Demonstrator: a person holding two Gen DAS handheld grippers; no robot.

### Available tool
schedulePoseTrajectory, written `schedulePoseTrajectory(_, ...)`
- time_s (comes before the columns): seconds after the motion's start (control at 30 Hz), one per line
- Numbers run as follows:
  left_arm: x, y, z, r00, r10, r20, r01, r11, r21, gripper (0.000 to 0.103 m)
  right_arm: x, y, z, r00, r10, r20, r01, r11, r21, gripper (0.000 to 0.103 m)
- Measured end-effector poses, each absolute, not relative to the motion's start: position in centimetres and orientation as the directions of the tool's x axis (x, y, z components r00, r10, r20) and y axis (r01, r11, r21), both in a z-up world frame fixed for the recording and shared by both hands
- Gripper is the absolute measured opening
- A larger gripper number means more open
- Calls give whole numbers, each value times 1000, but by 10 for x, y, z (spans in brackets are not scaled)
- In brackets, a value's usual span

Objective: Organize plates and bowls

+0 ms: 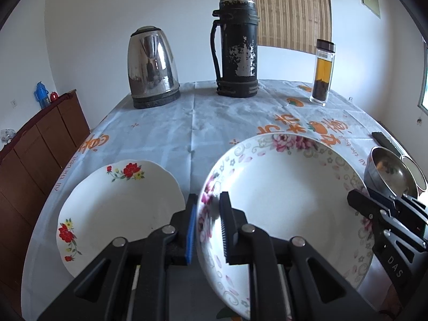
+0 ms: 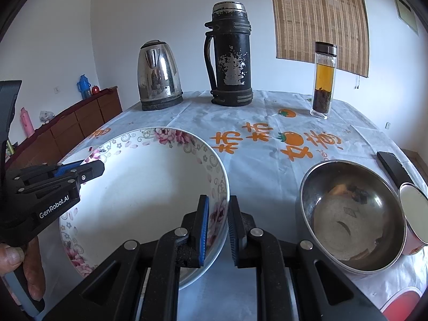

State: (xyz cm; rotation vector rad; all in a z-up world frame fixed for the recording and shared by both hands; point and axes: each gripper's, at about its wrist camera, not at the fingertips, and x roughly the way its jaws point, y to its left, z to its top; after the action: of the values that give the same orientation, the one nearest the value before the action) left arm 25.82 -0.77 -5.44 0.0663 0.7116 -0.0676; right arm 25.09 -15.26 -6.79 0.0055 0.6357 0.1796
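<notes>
Now I hold pink-flowered bowl by both rims: left hand-held gripper pinching its left rim, right hand-held gripper pinching right rim; red-flowered plate lies just left of bowl, nearer left hand-held gripper.

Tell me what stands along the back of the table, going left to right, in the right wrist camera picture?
Silver kettle → black thermos → glass bottle of tea.

"GenRobot.AI" on left gripper body, left edge. "DAS" on right gripper, right edge. "All the best" on tablecloth, left.
</notes>
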Motion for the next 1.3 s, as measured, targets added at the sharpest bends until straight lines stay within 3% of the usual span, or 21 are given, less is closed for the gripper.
schedulePoseTrajectory(1.3, 268, -2, -73, 709, -45, -704, 82, 996, 19, 15, 259, -141, -74, 755, 129, -643, -170, 985, -2, 16)
